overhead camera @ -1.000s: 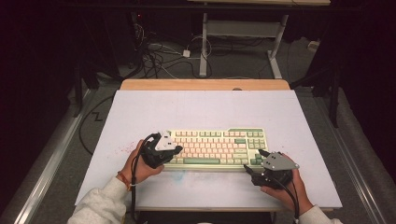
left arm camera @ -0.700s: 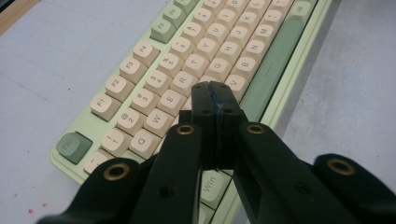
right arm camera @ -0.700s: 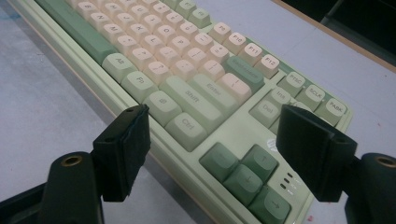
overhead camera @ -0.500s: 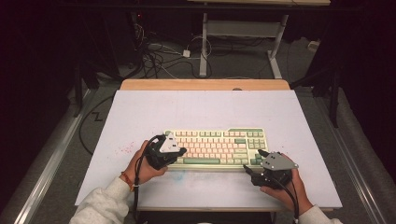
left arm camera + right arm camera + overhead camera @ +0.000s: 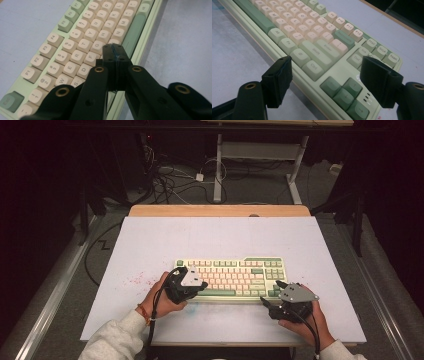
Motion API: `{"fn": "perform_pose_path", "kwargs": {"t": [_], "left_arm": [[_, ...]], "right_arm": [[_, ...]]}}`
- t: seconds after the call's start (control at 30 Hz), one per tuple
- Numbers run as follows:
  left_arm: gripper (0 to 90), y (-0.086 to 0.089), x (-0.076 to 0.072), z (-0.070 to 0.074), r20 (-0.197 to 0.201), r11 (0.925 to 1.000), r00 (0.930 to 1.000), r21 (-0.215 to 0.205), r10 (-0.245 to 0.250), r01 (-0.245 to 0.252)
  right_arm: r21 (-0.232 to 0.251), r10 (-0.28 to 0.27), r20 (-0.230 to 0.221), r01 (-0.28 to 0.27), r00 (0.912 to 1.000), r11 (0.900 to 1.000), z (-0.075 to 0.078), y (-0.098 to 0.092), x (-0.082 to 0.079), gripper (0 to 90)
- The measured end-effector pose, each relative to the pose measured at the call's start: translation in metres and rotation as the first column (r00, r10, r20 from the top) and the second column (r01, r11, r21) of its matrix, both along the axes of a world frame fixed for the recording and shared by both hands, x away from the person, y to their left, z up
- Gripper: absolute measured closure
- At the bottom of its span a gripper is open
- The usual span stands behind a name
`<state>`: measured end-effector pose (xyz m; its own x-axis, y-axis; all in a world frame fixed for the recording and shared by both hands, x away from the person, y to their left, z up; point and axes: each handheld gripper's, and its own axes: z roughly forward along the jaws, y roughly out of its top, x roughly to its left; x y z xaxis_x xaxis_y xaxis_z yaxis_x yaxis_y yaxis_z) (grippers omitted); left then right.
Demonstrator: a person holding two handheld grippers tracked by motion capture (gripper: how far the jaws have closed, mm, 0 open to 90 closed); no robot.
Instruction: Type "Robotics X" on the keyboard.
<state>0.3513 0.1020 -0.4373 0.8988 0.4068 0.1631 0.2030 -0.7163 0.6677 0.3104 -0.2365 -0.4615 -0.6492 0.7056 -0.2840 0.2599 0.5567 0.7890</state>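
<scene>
Pale green plastic is framing the mechanical keyboard (image 5: 231,278), which is lying flat near the front middle of the white table top (image 5: 220,237), its long edge running across in front of me. Its keycaps are rounded, sculpted blocks: cream for the letters and numbers, sage for the modifiers, and a darker green for the long space bar and the arrow cluster. I am holding my left gripper (image 5: 115,47) over the letter rows, its matte black jaws pressed flat together with nothing between them, their squared tips hovering by the G key and the row below it; whether they are touching a cap I cannot tell. I am keeping my right gripper (image 5: 325,80) low at the keyboard's right front corner, its two blocky black pads spread wide and standing either side of the Ctrl key and the arrow keys, gripping nothing. In the high view the left gripper (image 5: 186,285) is sitting over the keyboard's left end and the right gripper (image 5: 280,297) is just off its right front corner, each topped by a grey three-cornered plate. Faint reddish speckles are dotting the table surface left of the keyboard.
</scene>
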Motion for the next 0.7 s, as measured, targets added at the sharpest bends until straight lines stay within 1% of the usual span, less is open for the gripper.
{"fn": "perform_pose_path", "kwargs": {"t": [0.07,0.2,0.23,0.3,0.43,0.6,0.67,0.7], "left_arm": [[87.6,-0.003,0.001,0.0,-0.008,0.9999,0.9999,-0.008,-0.007,0.007],[87.6,-0.012,0.001,-0.003,-0.014,0.9995,0.9994,0.008,-0.03,0.031],[87.6,-0.014,0.002,-0.004,-0.017,0.9994,0.9993,0.007,-0.034,0.034],[87.6,-0.019,0.002,-0.005,-0.018,0.9988,0.9988,0.02,-0.045,0.045],[87.6,-0.025,0.005,-0.007,-0.024,0.9981,0.9981,0.022,-0.056,0.057],[87.6,-0.028,0.007,-0.009,-0.033,0.9977,0.9975,0.028,-0.061,0.062],[87.6,-0.027,0.007,-0.009,-0.028,0.9974,0.9977,0.036,-0.061,0.062],[87.6,-0.025,0.008,-0.009,-0.032,0.9977,0.9976,0.029,-0.061,0.061]], "right_arm": [[0.001,-0.002,-0.001,0.002,1.0,1.0,0.0,0.0,0.0,26.2],[-0.004,0.003,-0.002,-0.003,1.0,1.0,-0.001,0.001,0.0,26.2],[-0.003,0.004,-0.001,-0.004,1.0,1.0,-0.001,0.001,0.0,26.3],[-0.004,0.005,-0.003,-0.005,1.0,1.0,-0.001,0.001,0.0,26.2],[-0.004,0.004,-0.005,-0.004,1.0,1.0,-0.001,0.0,0.001,26.2],[-0.005,0.001,-0.008,-0.001,1.0,1.0,-0.002,-0.001,0.001,26.2],[-0.005,0.001,-0.007,-0.001,1.0,1.0,-0.002,-0.001,0.001,26.2],[-0.004,0.001,-0.007,-0.001,1.0,1.0,-0.002,-0.001,0.001,26.2]]}}
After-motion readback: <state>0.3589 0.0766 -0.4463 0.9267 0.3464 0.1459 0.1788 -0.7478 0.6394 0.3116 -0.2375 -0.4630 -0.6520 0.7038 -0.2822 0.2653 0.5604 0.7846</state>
